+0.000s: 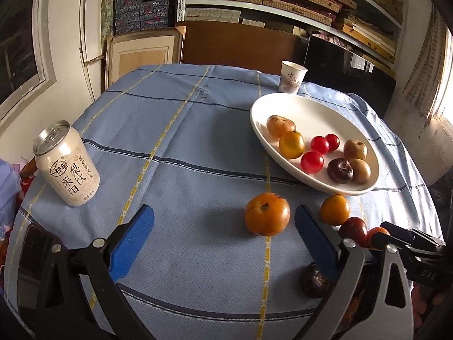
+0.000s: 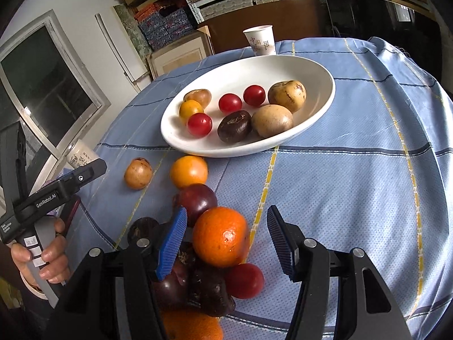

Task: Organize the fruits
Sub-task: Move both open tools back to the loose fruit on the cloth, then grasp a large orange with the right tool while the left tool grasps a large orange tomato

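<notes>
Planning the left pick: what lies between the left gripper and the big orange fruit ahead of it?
Only bare blue tablecloth separates the open left gripper from the orange fruit, seen in the left wrist view.

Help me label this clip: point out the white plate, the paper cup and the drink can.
white plate [image 2: 325, 85]: right wrist view, bare right rim.
paper cup [image 1: 291, 78]: left wrist view, middle of its side wall.
drink can [image 1: 69, 170]: left wrist view, printed side.
</notes>
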Demonstrator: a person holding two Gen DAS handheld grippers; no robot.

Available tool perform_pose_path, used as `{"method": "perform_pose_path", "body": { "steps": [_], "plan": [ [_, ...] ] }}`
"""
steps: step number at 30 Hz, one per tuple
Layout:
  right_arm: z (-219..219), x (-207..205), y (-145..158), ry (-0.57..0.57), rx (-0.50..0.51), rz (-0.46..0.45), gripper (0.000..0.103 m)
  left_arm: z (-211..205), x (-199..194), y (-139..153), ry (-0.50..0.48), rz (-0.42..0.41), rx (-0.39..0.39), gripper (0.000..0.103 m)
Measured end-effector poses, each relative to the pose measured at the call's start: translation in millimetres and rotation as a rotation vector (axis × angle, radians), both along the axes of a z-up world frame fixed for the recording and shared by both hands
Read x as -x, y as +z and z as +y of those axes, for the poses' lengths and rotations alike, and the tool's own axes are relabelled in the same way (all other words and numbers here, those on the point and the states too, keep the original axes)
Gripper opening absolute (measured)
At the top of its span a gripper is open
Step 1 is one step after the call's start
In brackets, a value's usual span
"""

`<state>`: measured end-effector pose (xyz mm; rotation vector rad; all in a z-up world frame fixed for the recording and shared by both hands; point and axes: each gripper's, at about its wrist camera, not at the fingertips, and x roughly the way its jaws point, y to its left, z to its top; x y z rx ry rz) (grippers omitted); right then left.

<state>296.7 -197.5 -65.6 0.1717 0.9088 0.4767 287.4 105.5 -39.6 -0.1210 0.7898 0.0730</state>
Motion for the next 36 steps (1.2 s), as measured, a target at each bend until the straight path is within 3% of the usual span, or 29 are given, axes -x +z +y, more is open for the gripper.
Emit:
{"method": "perform_pose_path", "body": {
  "steps": [27,30,32,36],
  "plan": [
    [1.7,-1.2,-5.8,0.005,0.011,0.027,0.060,-6.7,1.2,-4.8,-0.022,0.020,-0.017,0.098],
    [1.7,-1.8,-6.7,0.016,-0.008,0.041,0.054,-6.5,1.7,-4.8,-0.022,0.019,-0.019,0.098],
    [1.2,-1.9,-7.2,0.024,-0.026,0.051,0.044,-6.4,1.5,-5.1,-0.021,0.020,-0.018,0.098],
    [1.8,-0.1,-6.3,0.022,-0.021,0.046,0.042,-5.4,1.3,-6.4,-0.022,0.029,-0.015,0.098]
  ]
}}
